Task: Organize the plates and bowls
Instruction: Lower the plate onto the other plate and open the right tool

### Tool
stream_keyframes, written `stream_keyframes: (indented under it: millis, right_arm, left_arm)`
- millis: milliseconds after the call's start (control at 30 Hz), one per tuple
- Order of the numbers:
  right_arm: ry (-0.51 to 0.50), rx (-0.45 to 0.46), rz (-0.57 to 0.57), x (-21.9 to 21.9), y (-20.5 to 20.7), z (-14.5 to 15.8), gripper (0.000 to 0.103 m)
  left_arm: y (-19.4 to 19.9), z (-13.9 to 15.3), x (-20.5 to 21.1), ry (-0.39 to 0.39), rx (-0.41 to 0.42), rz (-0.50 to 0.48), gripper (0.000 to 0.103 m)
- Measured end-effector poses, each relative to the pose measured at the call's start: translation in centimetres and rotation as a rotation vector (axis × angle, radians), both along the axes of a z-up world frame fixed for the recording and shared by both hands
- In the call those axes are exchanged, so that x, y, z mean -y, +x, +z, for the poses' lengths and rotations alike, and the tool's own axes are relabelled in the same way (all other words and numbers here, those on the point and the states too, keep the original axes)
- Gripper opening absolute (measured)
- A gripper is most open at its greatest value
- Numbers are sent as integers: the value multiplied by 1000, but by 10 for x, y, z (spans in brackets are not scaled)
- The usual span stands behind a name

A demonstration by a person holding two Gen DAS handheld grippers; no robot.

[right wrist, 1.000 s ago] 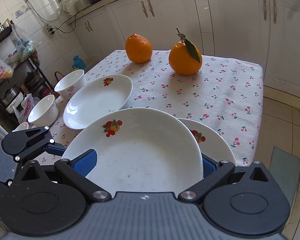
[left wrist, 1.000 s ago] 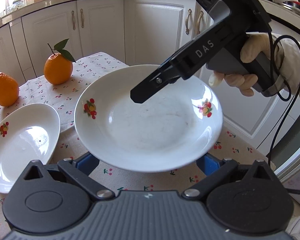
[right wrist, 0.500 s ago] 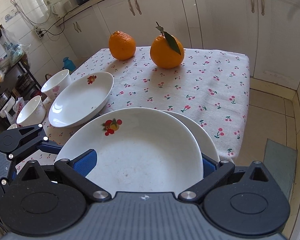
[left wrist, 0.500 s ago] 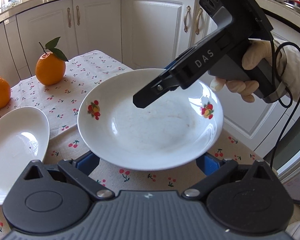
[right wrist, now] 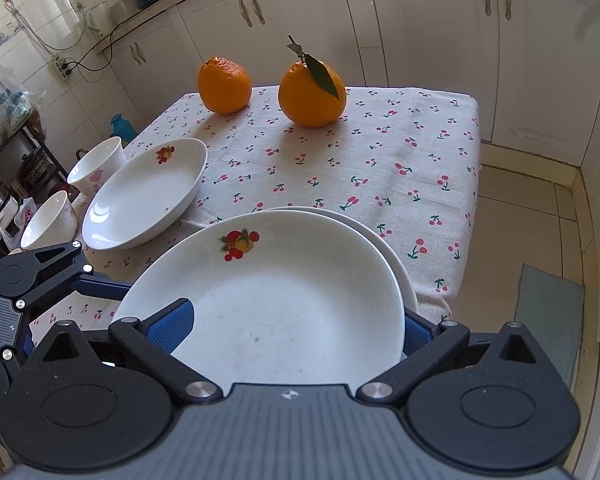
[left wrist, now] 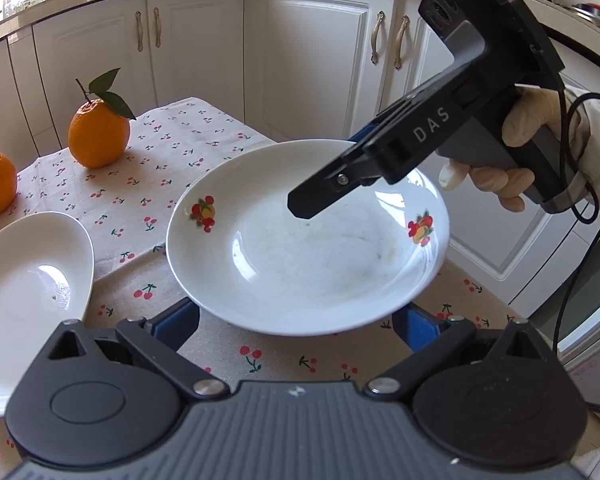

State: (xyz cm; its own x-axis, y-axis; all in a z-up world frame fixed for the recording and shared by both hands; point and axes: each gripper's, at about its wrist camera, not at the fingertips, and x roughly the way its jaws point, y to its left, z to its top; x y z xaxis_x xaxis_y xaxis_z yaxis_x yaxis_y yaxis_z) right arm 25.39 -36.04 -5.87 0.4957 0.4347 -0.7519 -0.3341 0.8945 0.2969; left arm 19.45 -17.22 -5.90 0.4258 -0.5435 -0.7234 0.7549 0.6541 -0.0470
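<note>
Plate point(right wrist: 300, 300) with a fruit print is lying over a second plate point(right wrist: 396, 256), shifted a little to its left, at the near corner of the cloth point(right wrist: 380, 152). Right tongs point(right wrist: 292, 326) are reaching over the top plate with the jaws spread wide: the left pad point(right wrist: 172, 320) is showing above the near rim, while the right pad is sitting partly hidden behind the rim on the other side. They are not pinching the plate. In the left wrist view a gloved hand point(left wrist: 536, 152) is gripping their handle, and their tip is hanging over the plate's middle. Left tongs point(left wrist: 298, 322) are also standing released, both blue pads poking out from below the plate's near edge; whether they are touching it cannot be told. A dish point(right wrist: 148, 196) is sitting to the left of the stack, apart from it, with two bowls point(right wrist: 96, 168) beside it at the cloth's left edge. Two oranges point(right wrist: 312, 96) are standing at the far end.
</note>
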Motion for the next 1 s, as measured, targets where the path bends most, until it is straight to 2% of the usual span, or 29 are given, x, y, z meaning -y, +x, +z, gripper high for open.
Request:
stream_keyframes:
  millis: [367, 1000]
  right_arm:
    - [-4, 8, -29, 4, -7, 6, 103]
    - [-130, -14, -87, -6, -20, 11, 103]
  left_arm:
    - [-2, -3, 4, 9, 36, -14, 102]
    - [-15, 11, -15, -31, 75, 10, 102]
